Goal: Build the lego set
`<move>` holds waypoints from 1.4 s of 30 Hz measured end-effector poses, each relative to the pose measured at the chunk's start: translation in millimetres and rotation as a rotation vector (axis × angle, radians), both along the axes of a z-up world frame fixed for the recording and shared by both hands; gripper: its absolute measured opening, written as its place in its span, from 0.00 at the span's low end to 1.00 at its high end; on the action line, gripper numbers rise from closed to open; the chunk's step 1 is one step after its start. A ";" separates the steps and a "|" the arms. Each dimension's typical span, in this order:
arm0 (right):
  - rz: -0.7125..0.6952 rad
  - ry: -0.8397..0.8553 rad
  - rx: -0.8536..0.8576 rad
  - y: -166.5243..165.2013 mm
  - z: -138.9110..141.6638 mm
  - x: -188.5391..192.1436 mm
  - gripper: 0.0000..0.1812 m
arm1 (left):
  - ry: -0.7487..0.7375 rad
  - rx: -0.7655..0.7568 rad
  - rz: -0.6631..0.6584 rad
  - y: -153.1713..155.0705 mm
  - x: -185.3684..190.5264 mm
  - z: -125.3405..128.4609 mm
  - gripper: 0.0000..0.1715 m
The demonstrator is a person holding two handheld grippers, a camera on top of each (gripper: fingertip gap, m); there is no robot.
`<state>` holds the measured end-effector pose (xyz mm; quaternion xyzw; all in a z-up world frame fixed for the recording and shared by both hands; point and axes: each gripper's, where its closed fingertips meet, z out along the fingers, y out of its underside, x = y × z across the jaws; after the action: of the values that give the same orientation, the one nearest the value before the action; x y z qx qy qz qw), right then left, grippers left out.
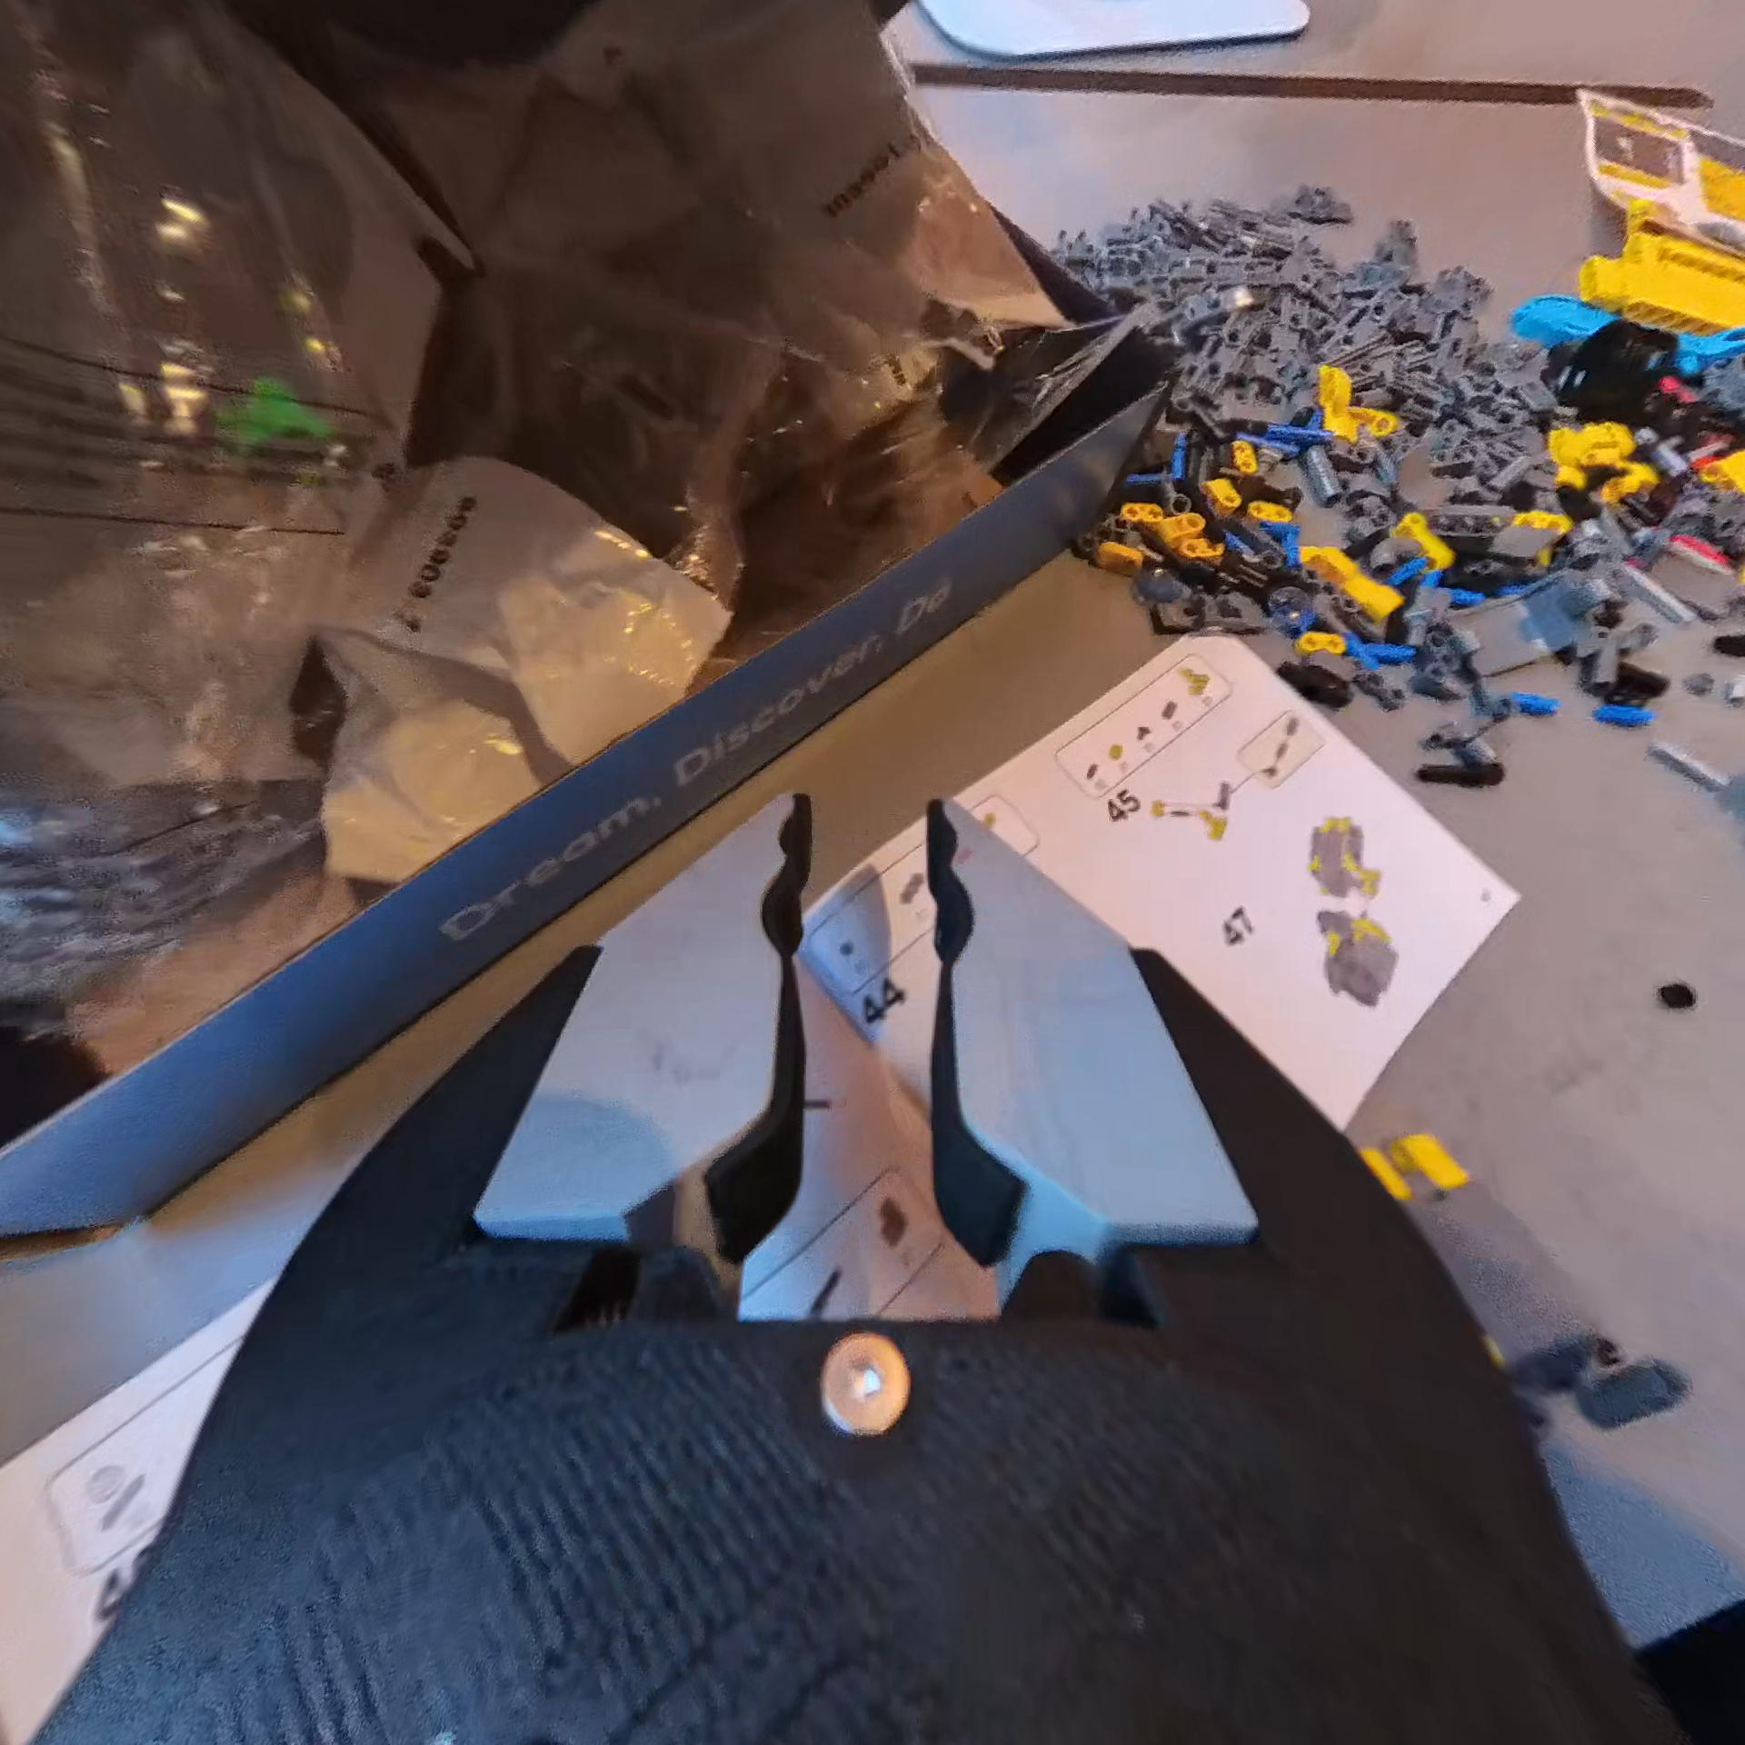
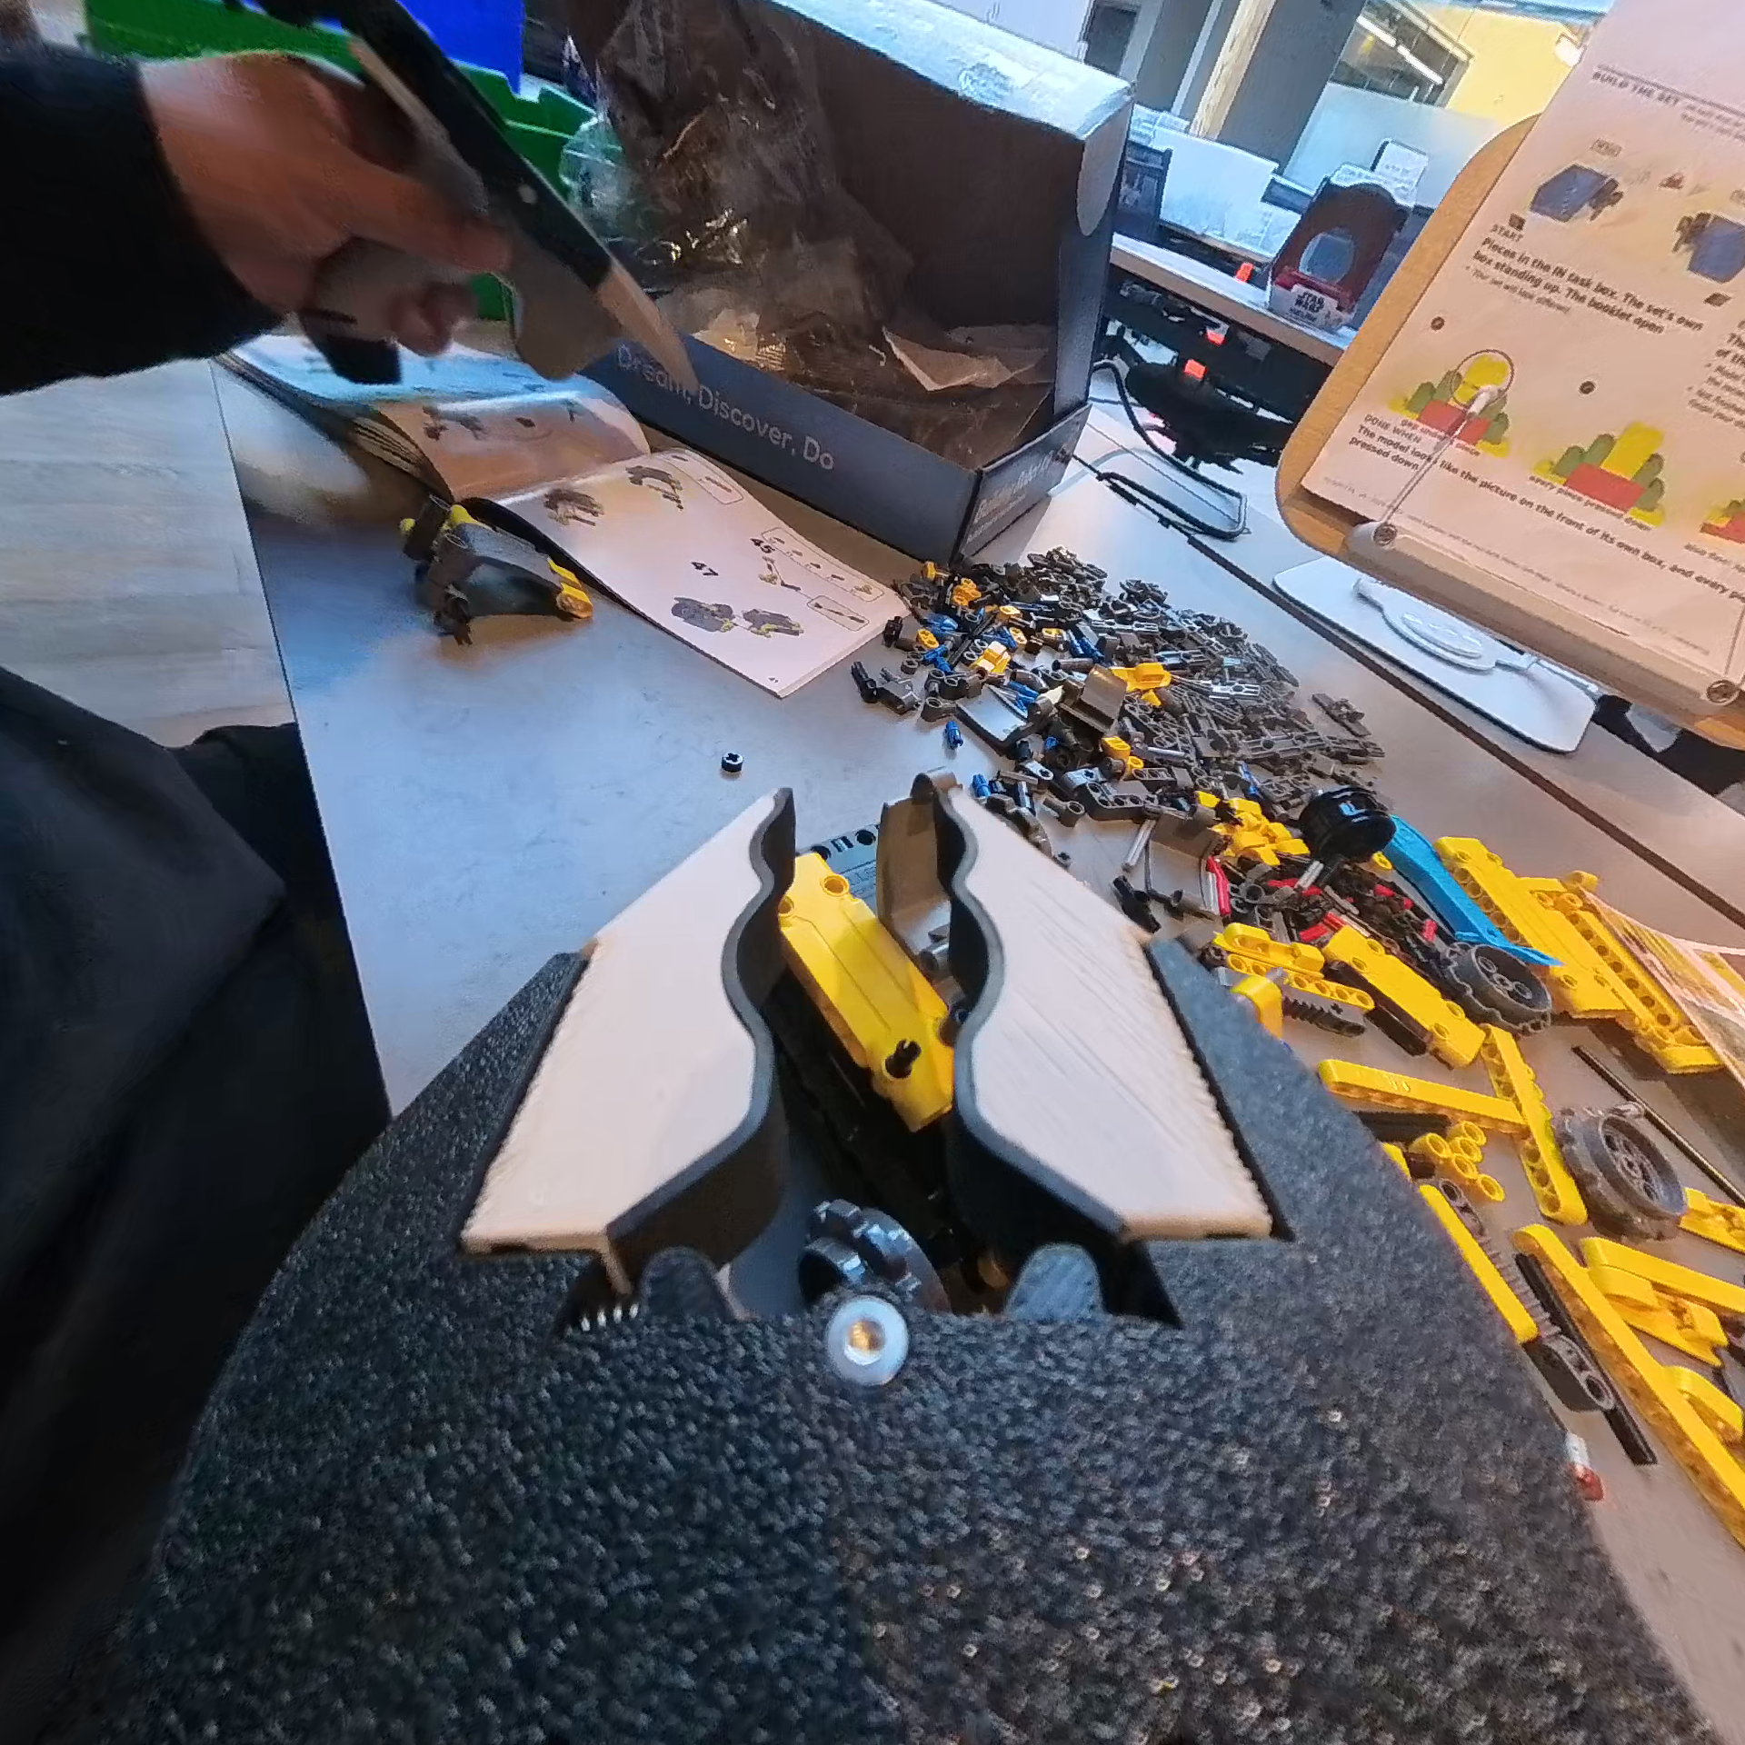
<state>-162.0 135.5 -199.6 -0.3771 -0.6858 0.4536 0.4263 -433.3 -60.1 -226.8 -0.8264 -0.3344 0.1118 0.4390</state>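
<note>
My left gripper (image 1: 869,817) is open with a narrow gap and holds nothing. It hovers over the open instruction booklet (image 1: 1228,897), close to the front flap of a dark cardboard box (image 1: 661,746) full of clear plastic bags. In the right wrist view a hand holds this left gripper (image 2: 604,312) at the box's front edge (image 2: 803,453). My right gripper (image 2: 864,807) is shut on a yellow, grey and black brick model (image 2: 850,982), which sits between its fingers above the grey table.
A pile of small grey, blue and yellow pieces (image 2: 1086,680) lies right of the booklet (image 2: 718,576). Long yellow beams and wheels (image 2: 1605,1228) lie at the right. A small grey-yellow sub-assembly (image 2: 491,567) sits by the booklet. An instruction board on a stand (image 2: 1558,378) is at the back right. My right fingertips sit around 35 cm from my left ones.
</note>
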 end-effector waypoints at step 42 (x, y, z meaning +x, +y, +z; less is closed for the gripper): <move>-0.069 -0.082 -0.021 10.5 -10.2 -10.4 0.15 | 0.040 0.175 0.029 -63.2 2.2 -2.2 0.04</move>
<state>-172.5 146.0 -209.8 -0.4235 -0.6844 0.4300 0.4092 -431.0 -123.3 -229.0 -0.7776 -0.3461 0.1051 0.5143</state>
